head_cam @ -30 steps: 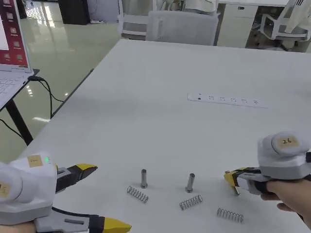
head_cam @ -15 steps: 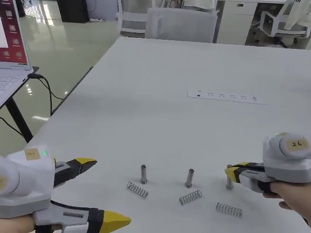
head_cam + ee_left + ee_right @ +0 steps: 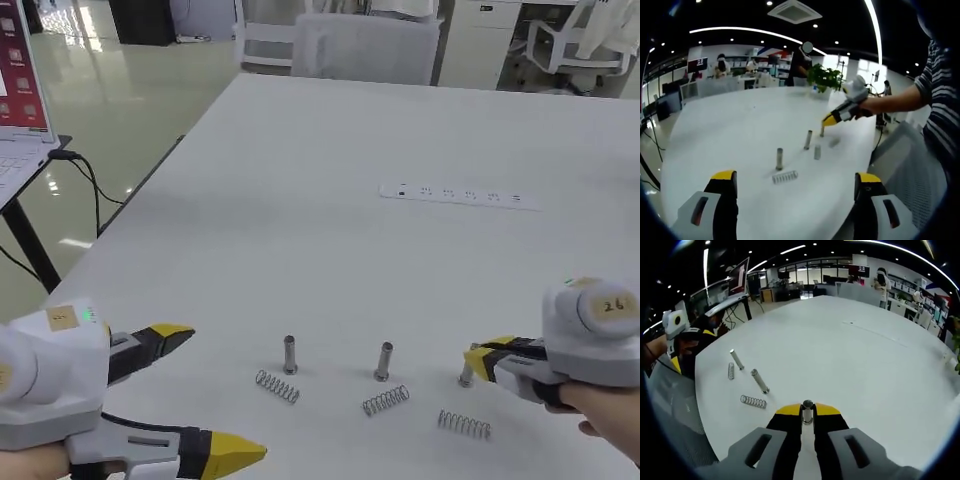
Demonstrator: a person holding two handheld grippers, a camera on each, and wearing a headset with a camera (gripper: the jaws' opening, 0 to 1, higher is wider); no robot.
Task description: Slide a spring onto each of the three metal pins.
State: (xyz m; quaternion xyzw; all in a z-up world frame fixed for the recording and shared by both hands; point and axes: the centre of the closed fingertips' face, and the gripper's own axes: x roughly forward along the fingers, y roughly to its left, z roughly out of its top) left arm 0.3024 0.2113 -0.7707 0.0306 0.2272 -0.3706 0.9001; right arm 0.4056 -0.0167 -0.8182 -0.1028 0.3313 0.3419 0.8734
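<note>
Two steel pins (image 3: 289,354) (image 3: 384,360) stand upright on the white table (image 3: 330,250). A third pin (image 3: 466,375) stands between the yellow tips of my right gripper (image 3: 478,360), which is shut on it; the right gripper view has the pin top (image 3: 807,410) pinched in the jaws. Three springs lie flat just in front of the pins: one (image 3: 277,385), a second (image 3: 385,400) and a third (image 3: 463,424). My left gripper (image 3: 205,393) is wide open at the near left, holding nothing, its jaws framing a spring (image 3: 785,176) and a pin (image 3: 779,158).
A white power strip (image 3: 455,195) lies farther back on the table. The table's left edge (image 3: 130,215) drops to the floor, where a laptop (image 3: 15,100) and cables stand. Office chairs (image 3: 360,45) sit at the far end.
My right gripper has shifted slightly left toward the middle pin, with the third pin between its tips. The left gripper stays open in place. The head camera has tilted a little.
</note>
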